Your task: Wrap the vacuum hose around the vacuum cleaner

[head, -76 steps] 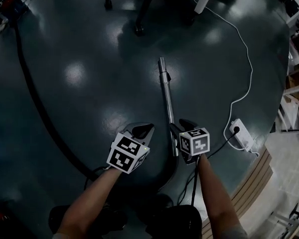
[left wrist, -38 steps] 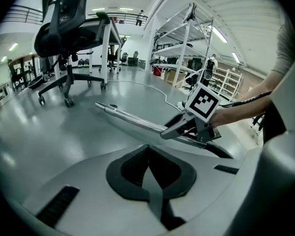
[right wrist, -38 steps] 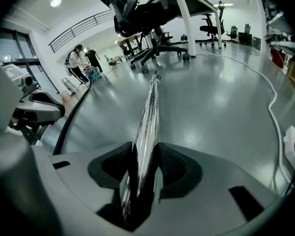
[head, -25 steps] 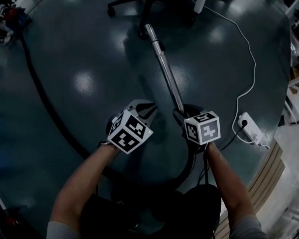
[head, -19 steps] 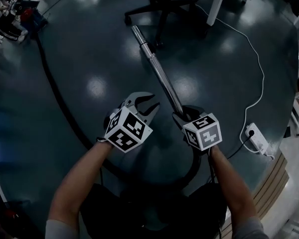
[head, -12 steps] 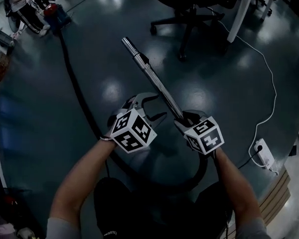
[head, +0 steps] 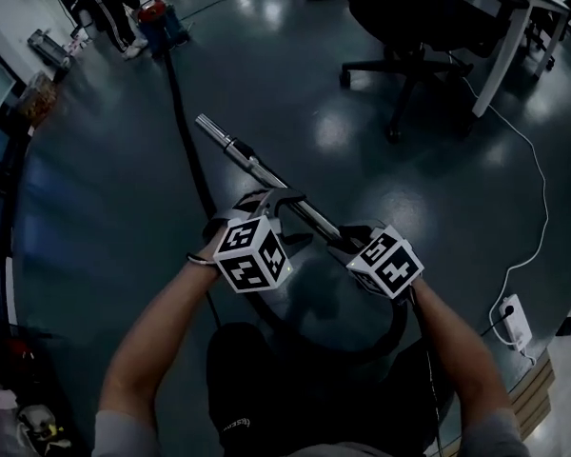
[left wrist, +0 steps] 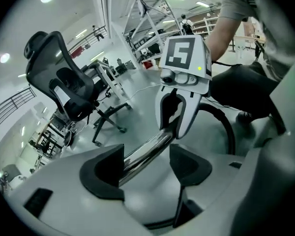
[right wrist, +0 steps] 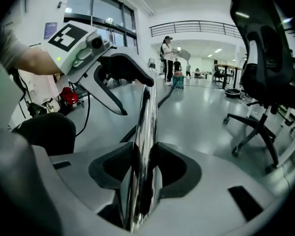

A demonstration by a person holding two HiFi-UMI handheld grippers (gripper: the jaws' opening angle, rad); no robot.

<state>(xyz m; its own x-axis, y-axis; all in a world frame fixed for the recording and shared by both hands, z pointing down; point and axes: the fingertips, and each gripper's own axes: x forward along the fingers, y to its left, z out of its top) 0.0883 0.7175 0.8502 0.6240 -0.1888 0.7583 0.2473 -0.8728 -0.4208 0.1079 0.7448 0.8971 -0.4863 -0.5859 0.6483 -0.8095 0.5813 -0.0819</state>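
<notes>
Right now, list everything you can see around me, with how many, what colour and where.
vacuum cleaner: one, red and blue, far left
hose: one, black, on the floor from the vacuum cleaner towards the near side
wand: one, chrome, held slantwise above the floor
office chair: one, black, far right of centre
desk: one, white, far right
cable: one, white, floor at right
power strip: one, white, at the cable's near end
bystander: one, dark trousers, beside the vacuum cleaner
left gripper: one, white, fingers just opened, apart with the wand between
right gripper: one, white, shut on the wand
forearms: two, bare, bottom of head view
</notes>
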